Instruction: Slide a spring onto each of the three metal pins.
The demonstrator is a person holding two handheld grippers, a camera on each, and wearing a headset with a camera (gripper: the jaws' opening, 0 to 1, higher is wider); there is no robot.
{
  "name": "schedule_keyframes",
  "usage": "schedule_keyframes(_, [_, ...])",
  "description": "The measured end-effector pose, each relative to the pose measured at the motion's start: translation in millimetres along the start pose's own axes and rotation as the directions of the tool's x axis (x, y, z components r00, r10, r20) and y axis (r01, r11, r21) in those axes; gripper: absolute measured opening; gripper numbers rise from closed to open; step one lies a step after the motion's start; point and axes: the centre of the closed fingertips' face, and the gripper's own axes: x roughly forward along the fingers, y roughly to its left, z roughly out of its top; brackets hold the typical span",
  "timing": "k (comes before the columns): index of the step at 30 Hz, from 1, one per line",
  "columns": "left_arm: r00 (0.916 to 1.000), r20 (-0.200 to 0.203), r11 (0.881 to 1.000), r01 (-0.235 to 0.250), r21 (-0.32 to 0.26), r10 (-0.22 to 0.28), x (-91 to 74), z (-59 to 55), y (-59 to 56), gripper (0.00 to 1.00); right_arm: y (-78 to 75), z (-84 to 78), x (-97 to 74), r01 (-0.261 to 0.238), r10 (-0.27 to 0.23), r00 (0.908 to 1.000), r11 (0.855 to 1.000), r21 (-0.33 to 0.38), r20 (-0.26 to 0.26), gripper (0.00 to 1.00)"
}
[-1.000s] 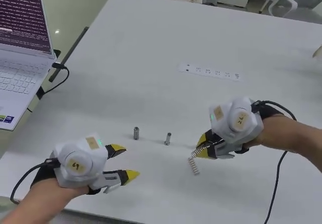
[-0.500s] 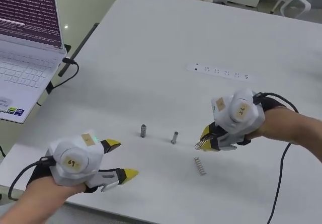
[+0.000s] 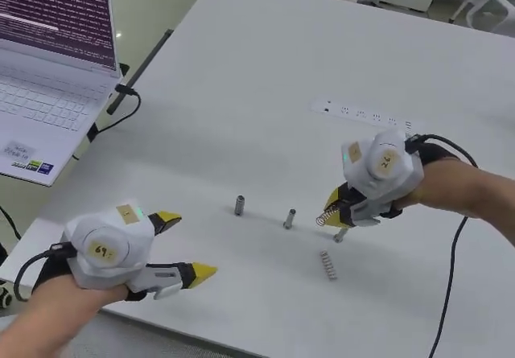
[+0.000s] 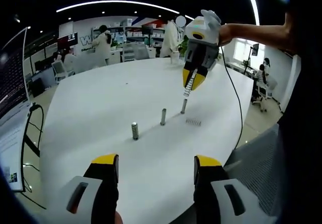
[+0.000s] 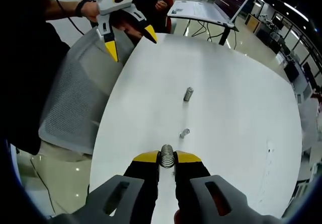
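Starting with the right gripper [image 3: 328, 211], what do we see?
— We see its jaws pinched nearly together on a spring [image 3: 324, 216], which sticks out from the yellow tips. In the left gripper view that spring [image 4: 188, 87] hangs just above the right pin [image 4: 184, 105]; we cannot tell whether they touch.
— And the other pins?
— The middle pin [image 3: 290, 219] and the left pin [image 3: 240, 205] stand upright in a row with it on the white bench [image 3: 241, 92]. We think the left one looks ribbed, as if it is wound with a coil, but it is too small for us to be sure.
— Do we see any more springs?
— We see a loose spring [image 3: 328, 265] lying flat on the bench, just in front of the right pin.
— And the left gripper [image 3: 187, 245]?
— Its jaws are spread wide and hold nothing. It hovers at the near edge of the bench, well apart from the pins. A laptop [image 3: 48, 92] sits open to the left, and a power strip [image 3: 366, 115] lies beyond the pins.
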Motion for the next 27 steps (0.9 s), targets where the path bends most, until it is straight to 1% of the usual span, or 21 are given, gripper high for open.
schedule_keyframes(7, [0.9997, 0.015, 1.000, -0.017, -0.015, 0.017, -6.7, 1.7, 7.5, 0.61, -9.5, 2.4, 6.0, 0.001, -0.001, 0.9999, 1.000, -0.003, -0.014, 0.08])
schedule_keyframes(12, [0.9994, 0.016, 0.999, -0.029, -0.024, 0.029, -9.8, 2.4, 12.5, 0.63, -14.9, 4.2, 8.9, -0.004, 0.004, 0.9998, 1.000, -0.008, -0.019, 0.08])
schedule_keyframes(23, [0.9987, 0.017, 0.998, -0.048, -0.031, 0.048, -15.8, 2.7, 17.5, 0.64, -24.6, 7.8, 15.7, -0.015, 0.014, 0.9995, 1.000, -0.024, -0.030, 0.08])
schedule_keyframes(27, [0.9981, 0.025, 0.998, -0.055, -0.037, 0.056, -18.2, 5.2, 19.8, 0.65, -27.3, 8.3, 19.1, -0.020, 0.019, 0.9991, 0.999, -0.030, -0.038, 0.08])
